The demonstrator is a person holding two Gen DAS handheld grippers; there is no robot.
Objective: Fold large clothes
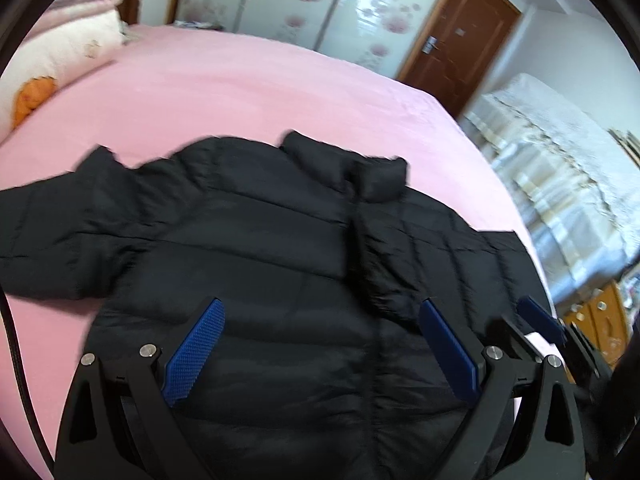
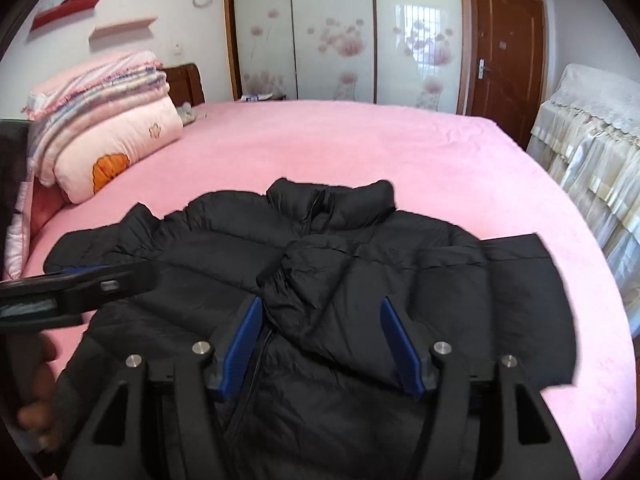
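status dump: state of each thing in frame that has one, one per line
black puffer jacket: spread flat on the bed, front up, unfolded, collar at the far end
left hand-held gripper: open, over the jacket, holding nothing
right hand-held gripper: open, over the jacket front, holding nothing
pink bed sheet: spread flat
quilts: folded, stacked at the headboard
wooden door: closed
wardrobe doors: closed

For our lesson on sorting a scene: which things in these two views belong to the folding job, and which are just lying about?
Part of the job:
- black puffer jacket, spread front-up
- pink bed it lies on
- left gripper, fingers apart
- right gripper, fingers apart

Just lying about:
- folded quilts near the headboard
- flowered wardrobe
- brown door
- lace-covered furniture
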